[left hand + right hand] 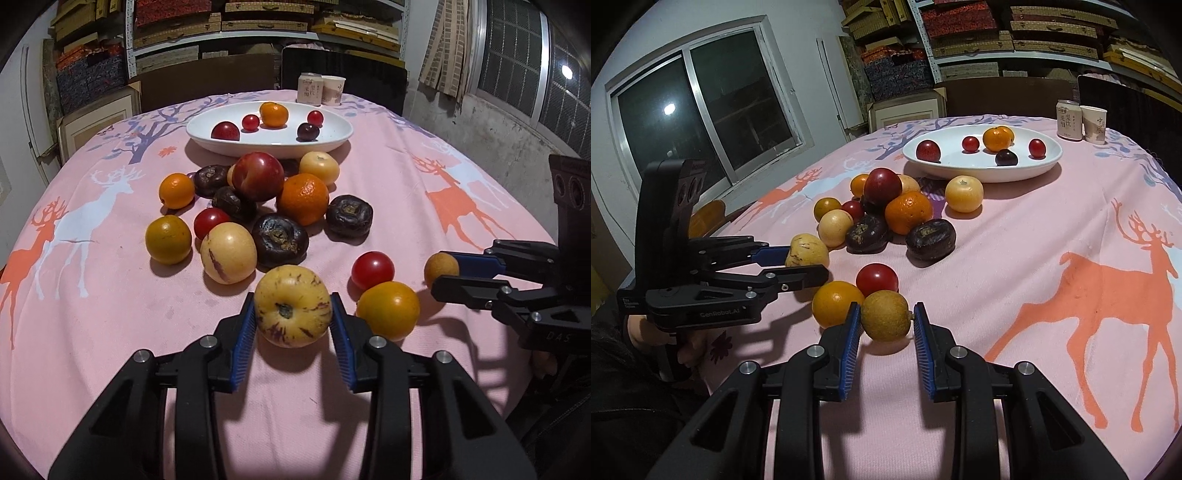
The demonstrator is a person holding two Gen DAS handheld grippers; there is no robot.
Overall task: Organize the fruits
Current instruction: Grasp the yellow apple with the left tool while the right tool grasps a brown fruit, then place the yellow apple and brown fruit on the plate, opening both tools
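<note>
Five fruits in white bowl (343, 127); two hand-held grippers, each around one fruit.
</note>
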